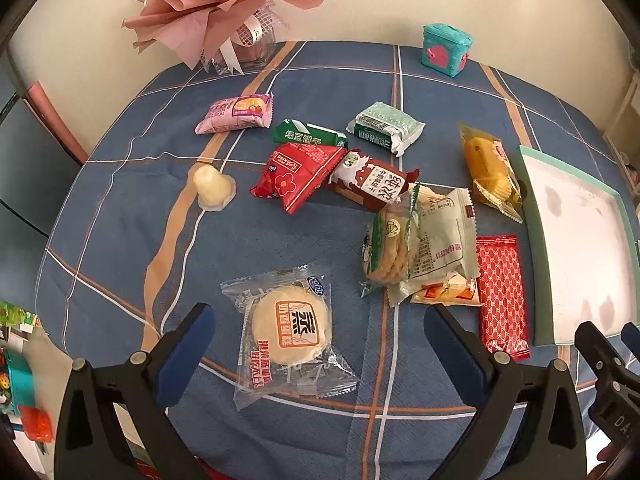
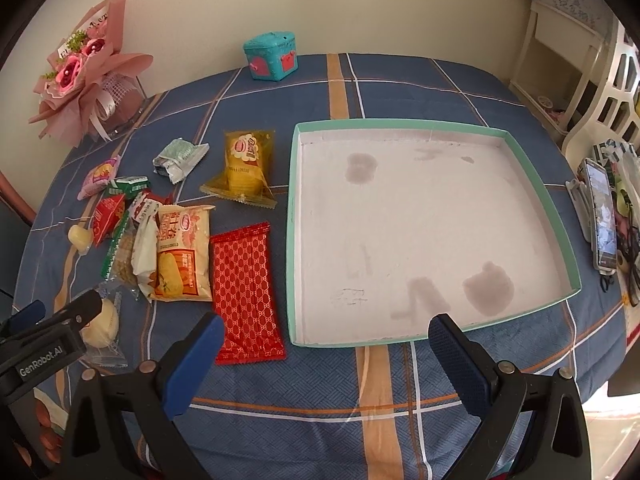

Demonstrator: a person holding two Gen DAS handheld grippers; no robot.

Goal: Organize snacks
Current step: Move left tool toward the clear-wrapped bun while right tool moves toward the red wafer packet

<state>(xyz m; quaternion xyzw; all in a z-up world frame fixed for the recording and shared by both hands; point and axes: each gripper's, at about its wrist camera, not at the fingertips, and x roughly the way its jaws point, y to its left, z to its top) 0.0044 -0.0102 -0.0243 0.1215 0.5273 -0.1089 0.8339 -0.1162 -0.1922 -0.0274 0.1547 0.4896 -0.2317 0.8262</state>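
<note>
Directly ahead of my wide-open left gripper [image 1: 316, 344] lies the round cake packet [image 1: 290, 334], light, soft, its clear film slippery, so I judge the crimped edge safest; my right gripper [image 2: 326, 356], equally spread, hovers before the empty tray [image 2: 294, 240].

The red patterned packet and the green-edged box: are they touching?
Apart. The right wrist view shows a strip of blue tablecloth between the red patterned packet and the box wall.
</note>
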